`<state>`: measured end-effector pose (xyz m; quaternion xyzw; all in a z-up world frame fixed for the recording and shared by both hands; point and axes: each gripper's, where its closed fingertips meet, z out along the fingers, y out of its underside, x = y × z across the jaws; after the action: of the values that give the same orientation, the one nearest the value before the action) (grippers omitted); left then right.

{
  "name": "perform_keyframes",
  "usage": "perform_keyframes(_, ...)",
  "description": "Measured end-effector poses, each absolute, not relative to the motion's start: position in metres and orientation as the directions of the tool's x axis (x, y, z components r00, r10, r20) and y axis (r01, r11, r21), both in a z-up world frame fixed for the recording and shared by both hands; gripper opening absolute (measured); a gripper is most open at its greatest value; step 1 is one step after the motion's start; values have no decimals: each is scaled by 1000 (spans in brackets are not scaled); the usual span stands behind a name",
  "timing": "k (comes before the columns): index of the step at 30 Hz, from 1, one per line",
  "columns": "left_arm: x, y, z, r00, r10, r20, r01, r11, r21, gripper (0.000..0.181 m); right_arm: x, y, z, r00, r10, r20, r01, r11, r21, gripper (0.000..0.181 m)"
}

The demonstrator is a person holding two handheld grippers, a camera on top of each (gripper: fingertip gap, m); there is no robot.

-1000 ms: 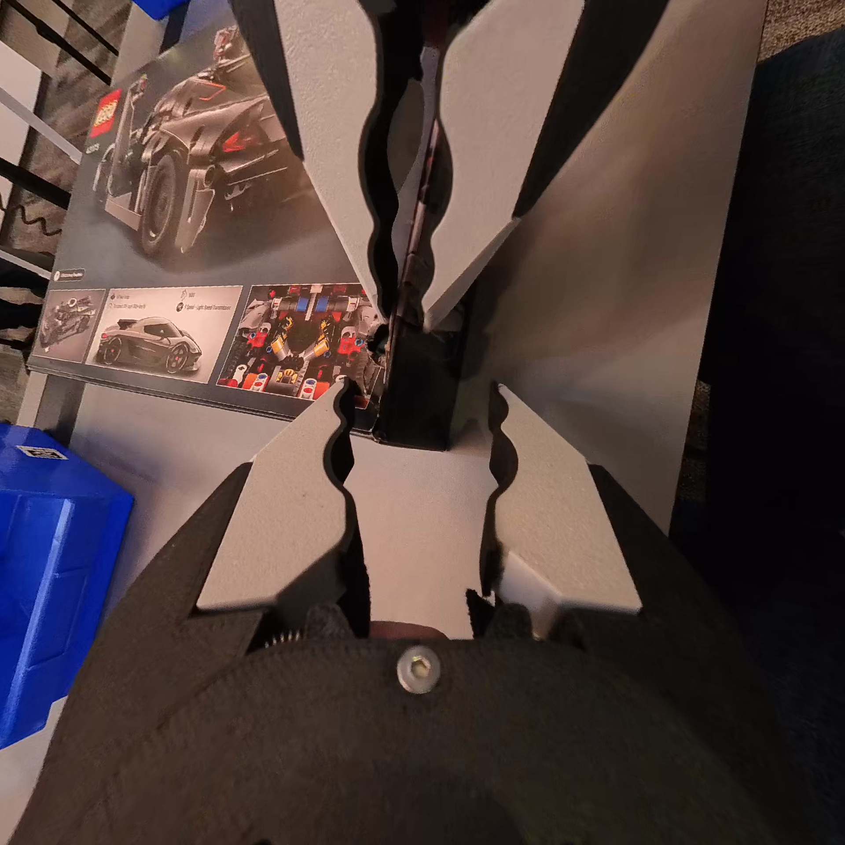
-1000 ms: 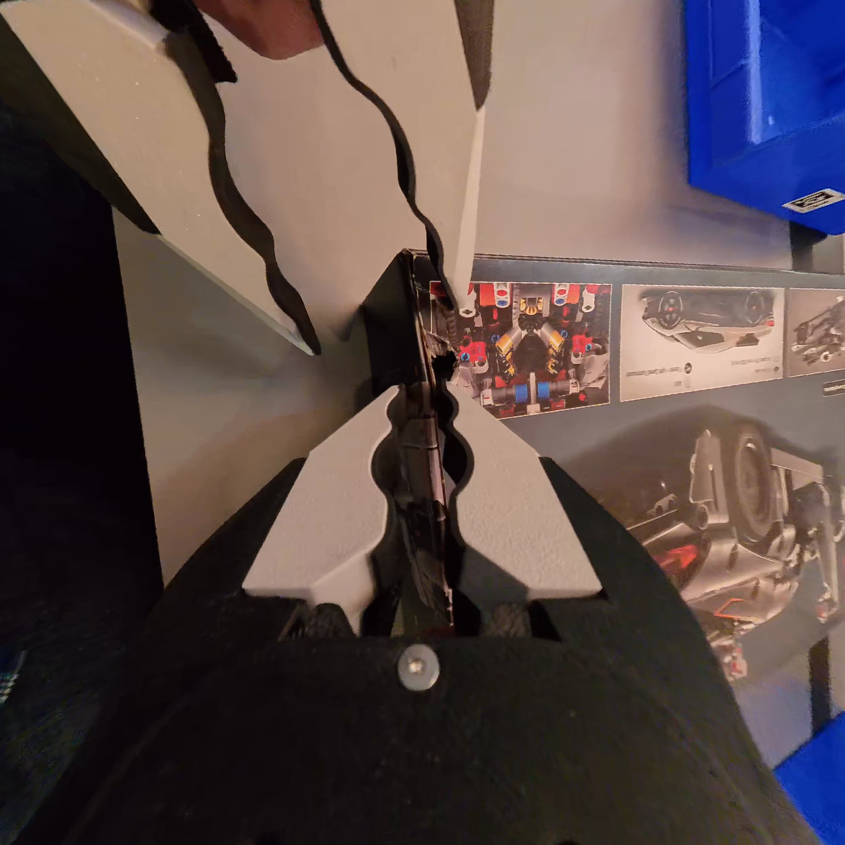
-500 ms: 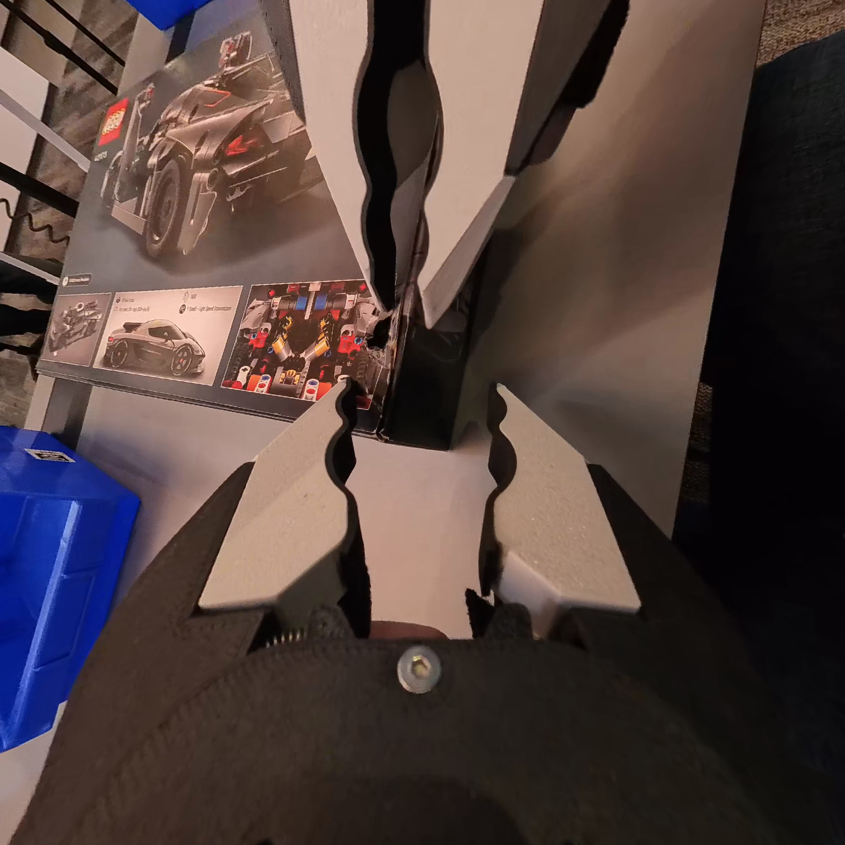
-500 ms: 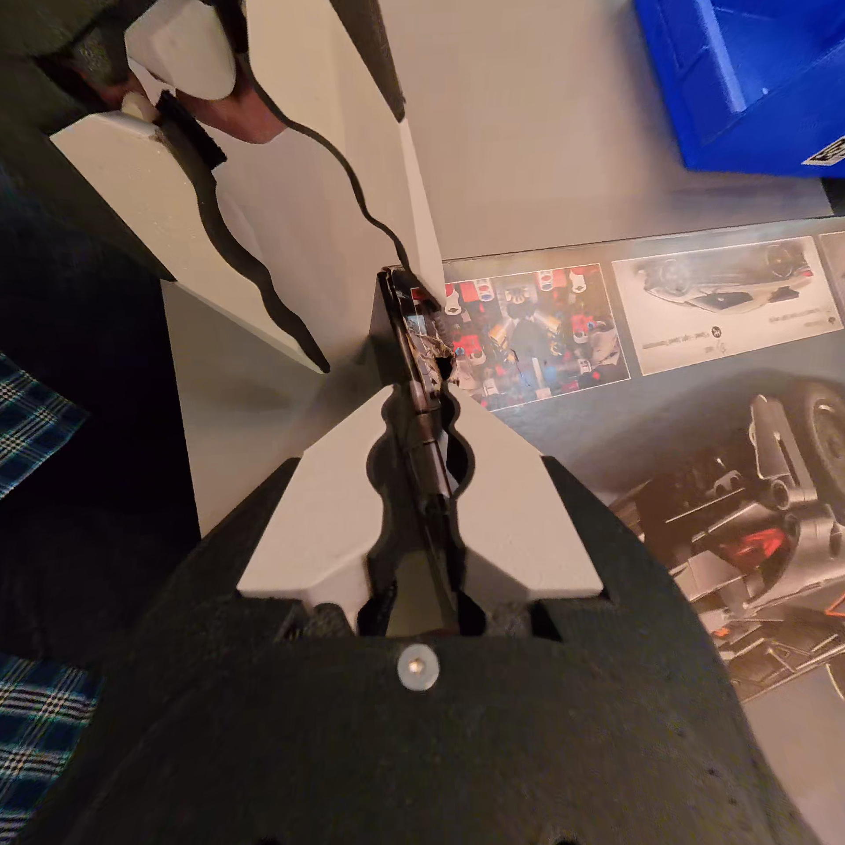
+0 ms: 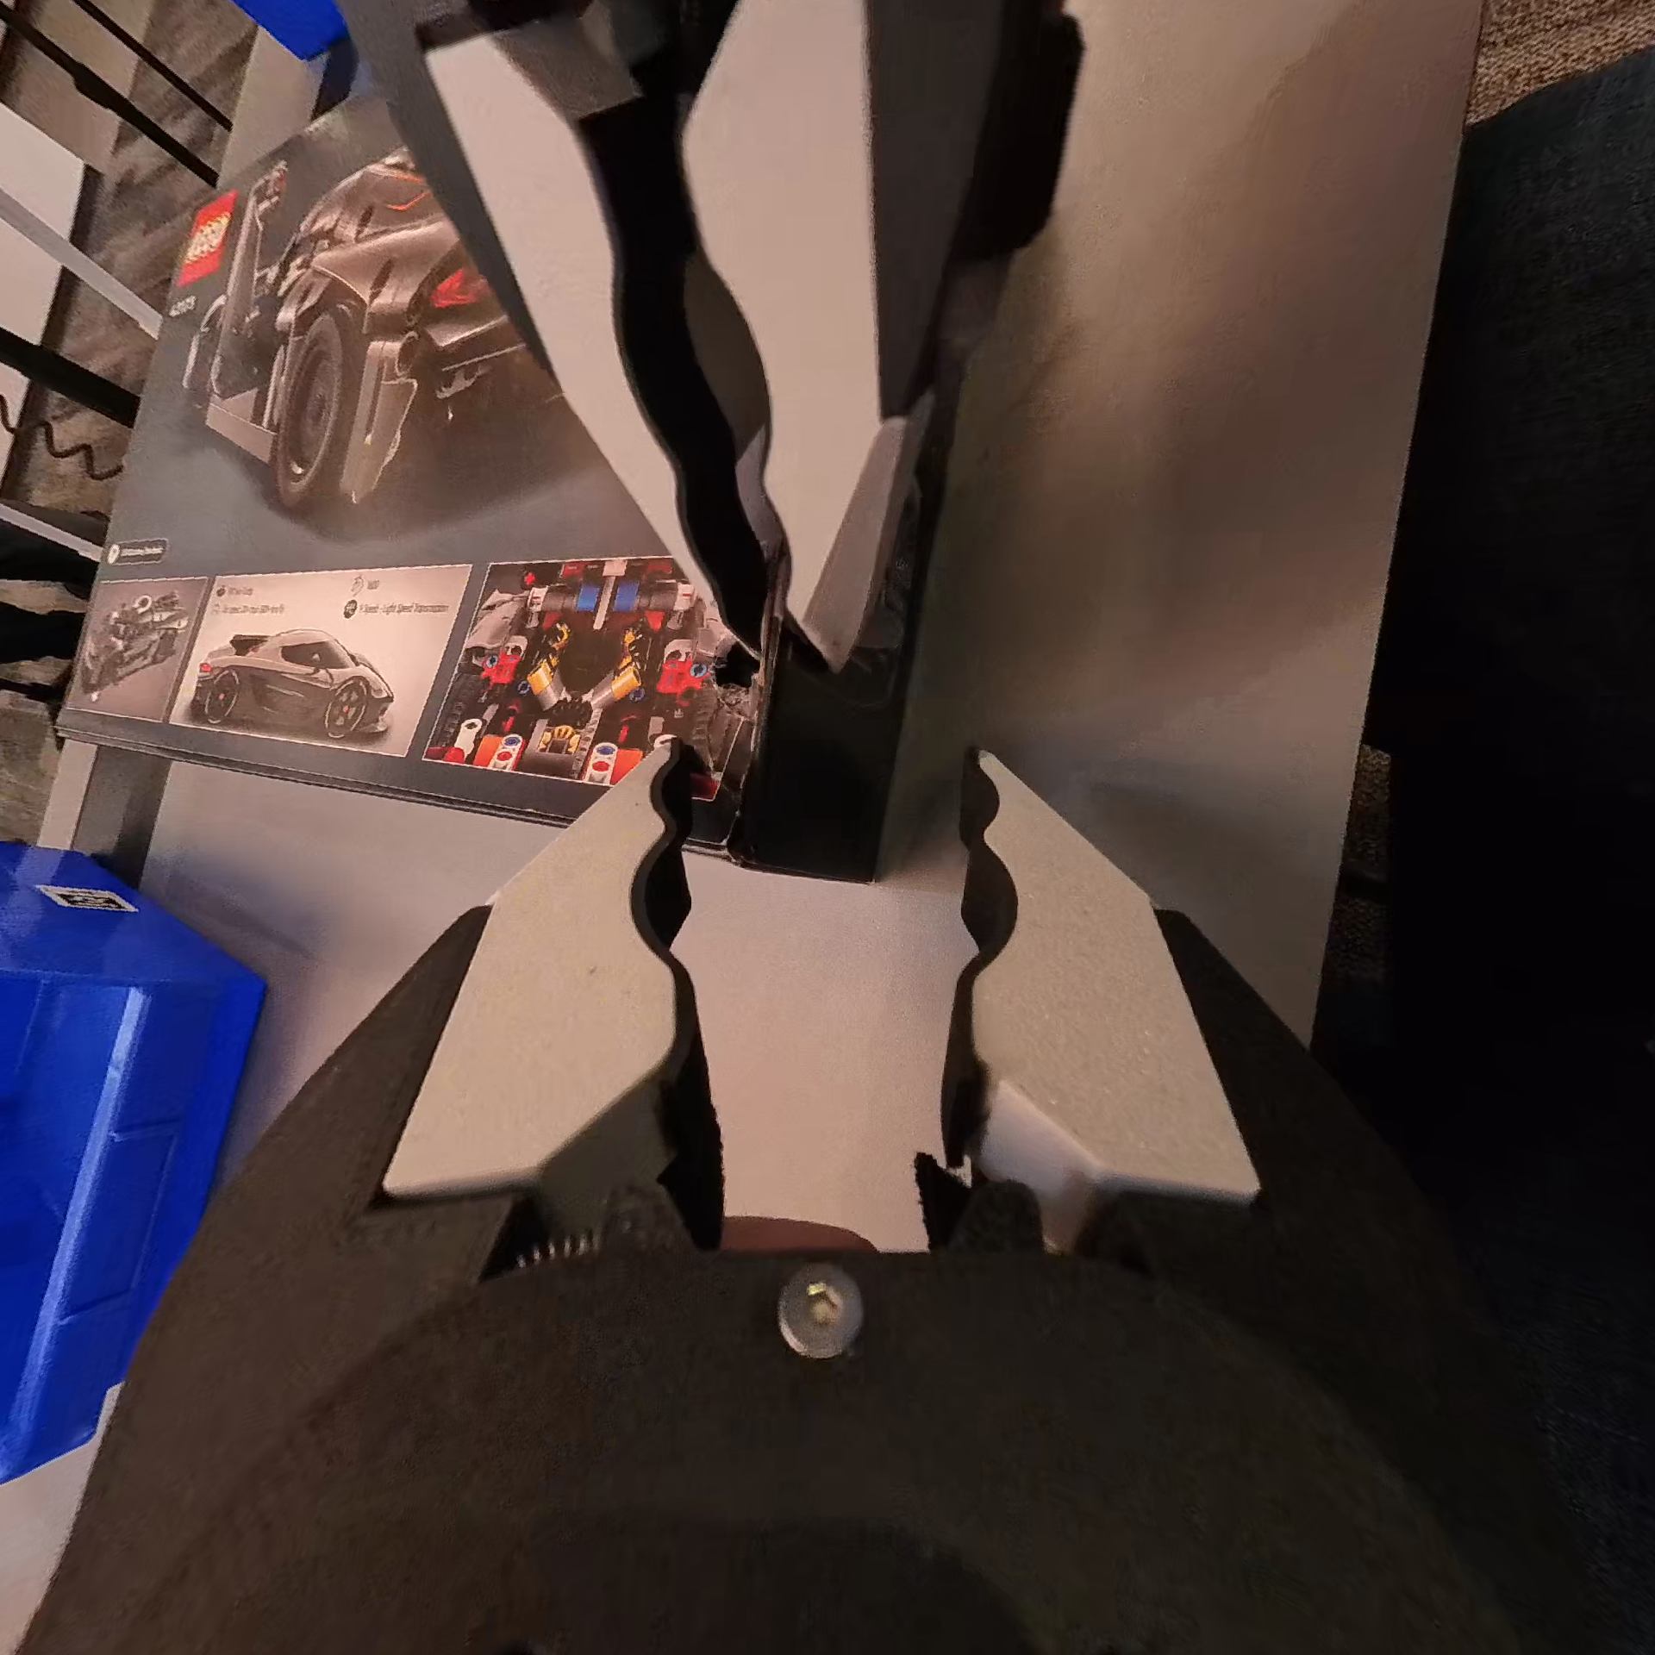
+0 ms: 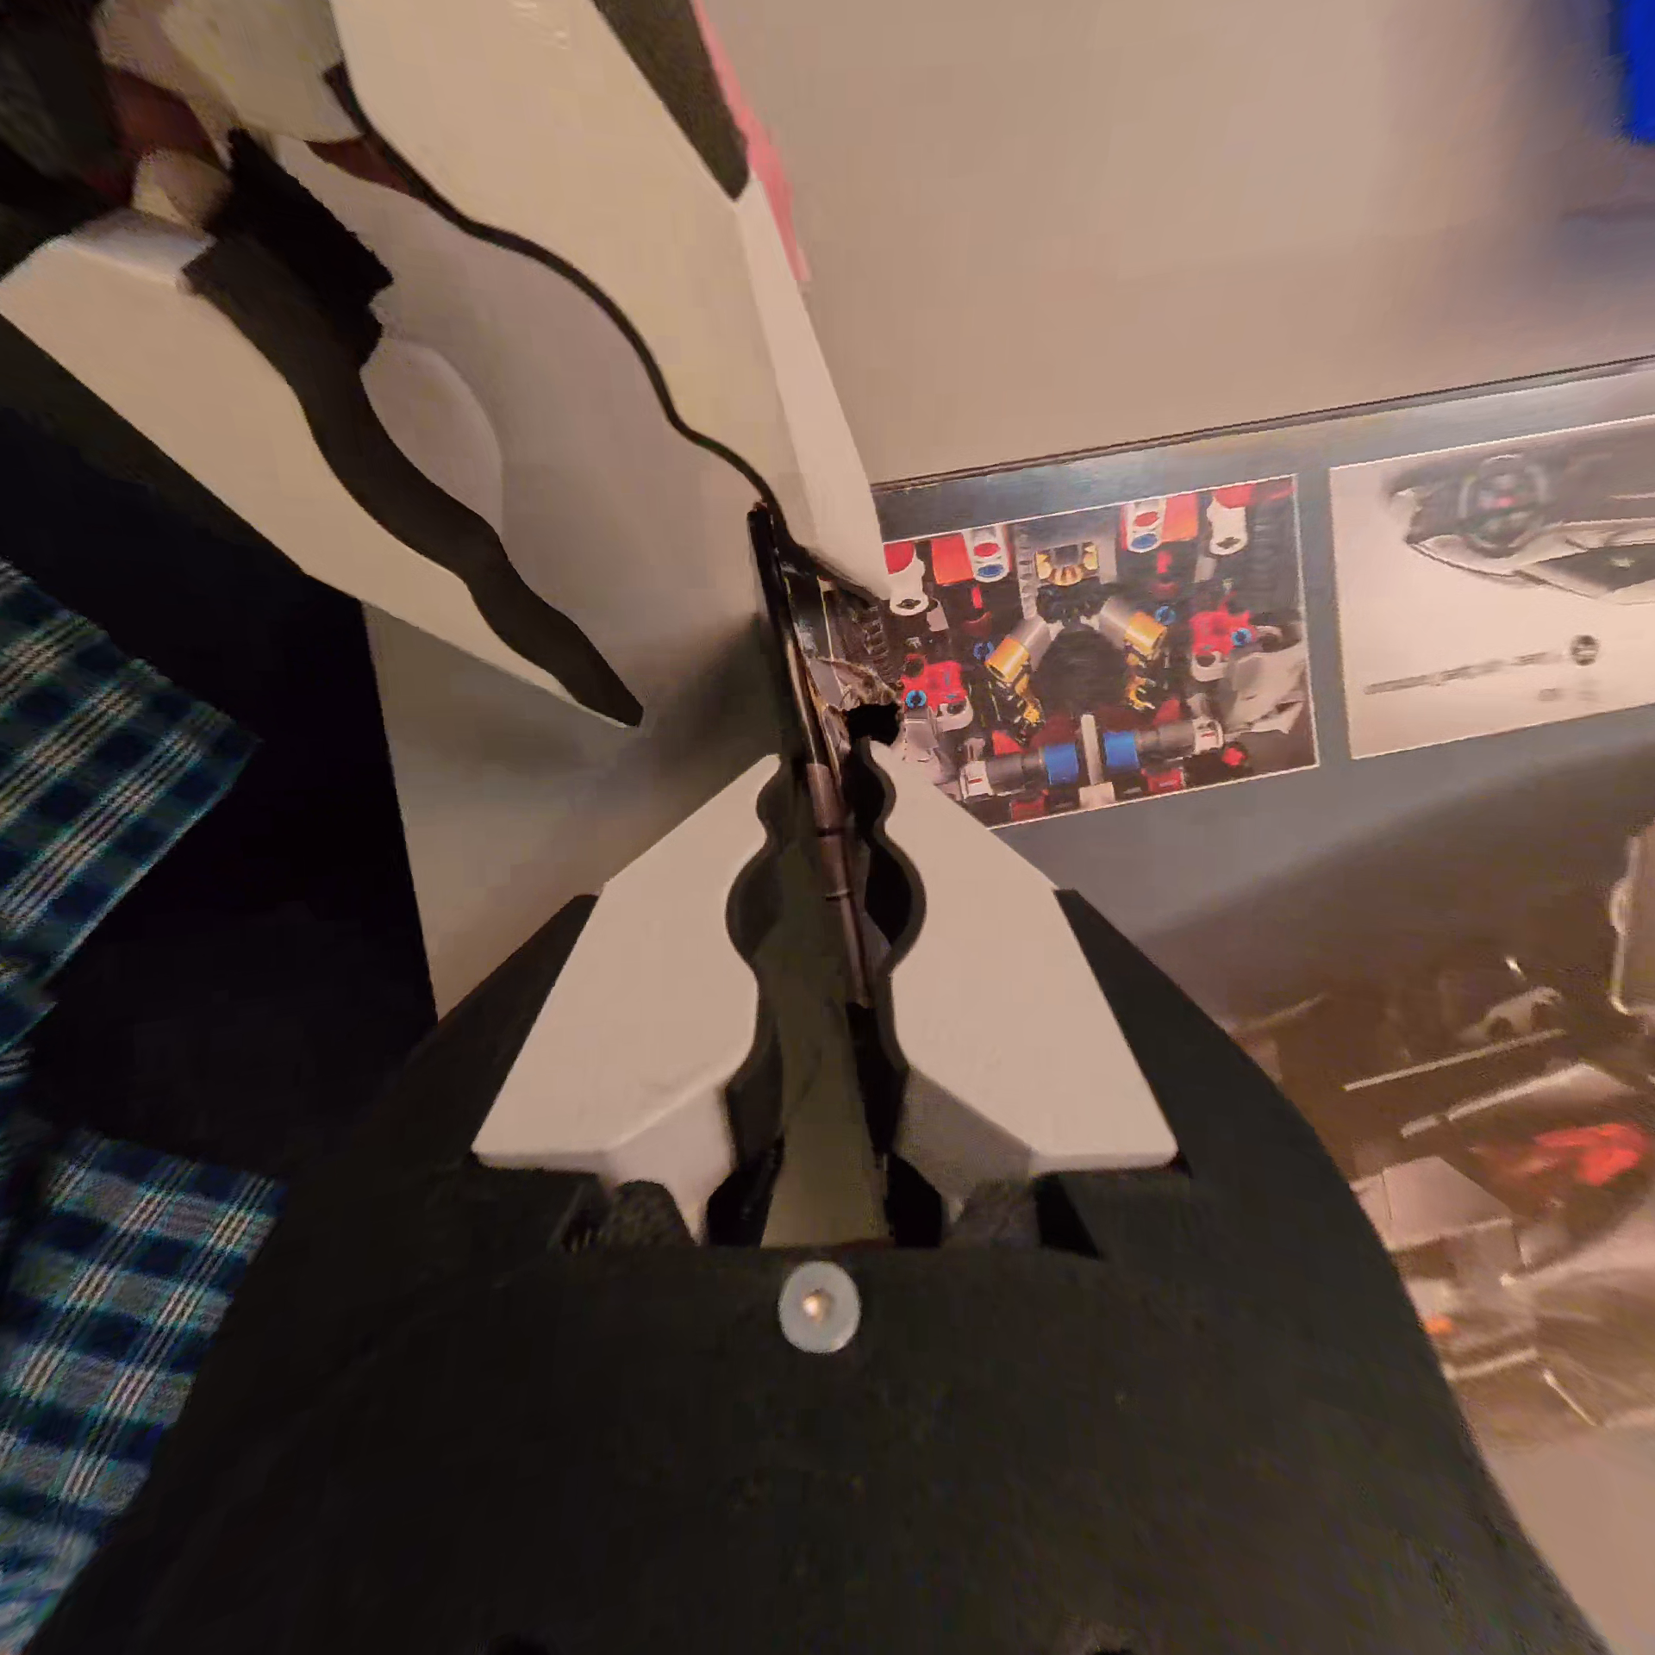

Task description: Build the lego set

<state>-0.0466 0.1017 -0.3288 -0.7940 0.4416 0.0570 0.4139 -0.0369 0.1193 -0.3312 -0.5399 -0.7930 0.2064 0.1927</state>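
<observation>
Now the right gripper [image 6: 828, 770] is clamped on the thin end flap [image 6: 833, 860] of the lego box [image 6: 1343, 896], its two pale fingers pinched close with the strip of cardboard running up between them. That grip matches a second ago, but the gripper has turned since then: in the right wrist view the box's printed face sat nearly level across the picture before, and now it slants up to the right, with a checked cloth [image 6: 98, 806] showing at the left edge that was out of sight a second back. The blue bin in that view has slid almost out of the top right corner.

The left gripper [image 5: 819, 761] hangs with its jaws spread wide and nothing between them, just in front of the box's near dark corner [image 5: 806, 806], one fingertip touching or nearly touching the torn edge there. It has barely shifted. Seen from the left wrist view, the right gripper [image 5: 797, 627] comes down from above onto the box's end, and it has swung over to the right compared with before.

The box [image 5: 358, 501] lies flat on the grey table [image 5: 1164, 537], near its edge, picture side up. A blue bin [image 5: 98, 1119] stands on the table to the left of it, apart from the box.
</observation>
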Motion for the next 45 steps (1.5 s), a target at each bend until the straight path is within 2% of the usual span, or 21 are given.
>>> perform_keyframes(1,-47,102,-329,602,-654,-458,-750,-267,-605,58,-37,119,-331,-359,932,57,781,333,-529,10)
perform_keyframes(4,-47,102,-328,601,-653,-461,-752,-267,-603,58,-37,117,-327,-387,922,5,773,328,-543,10)
perform_keyframes(7,-47,102,-327,601,-652,-463,-752,-264,-604,58,-37,117,-318,-394,918,46,749,349,-563,15)
perform_keyframes(14,-47,102,-328,593,-655,-467,-760,-264,-594,59,-35,119,-327,-434,896,99,762,423,-490,14)
perform_keyframes(22,-47,102,-329,593,-656,-468,-760,-263,-595,58,-35,116,-332,-481,876,-33,771,405,-491,8)
perform_keyframes(25,-47,102,-328,592,-655,-470,-761,-262,-593,59,-31,109,-327,-491,870,-43,751,398,-526,27)
perform_keyframes(27,-47,102,-327,589,-655,-473,-763,-258,-593,58,-28,108,-319,-471,881,-40,731,364,-578,37)
perform_keyframes(30,-46,100,-321,612,-660,-435,-736,-274,-620,51,-10,115,-305,-429,902,-42,709,307,-634,34)
perform_keyframes(35,-48,103,-310,645,-647,-408,-699,-282,-657,48,59,162,-295,-281,960,7,744,223,-630,32)
perform_keyframes(38,-44,104,-312,634,-658,-406,-710,-286,-644,48,97,183,-297,-203,979,37,767,182,-615,32)
perform_keyframes(45,-45,107,-321,624,-652,-431,-736,-307,-603,47,107,196,-316,-200,960,198,766,279,-579,26)
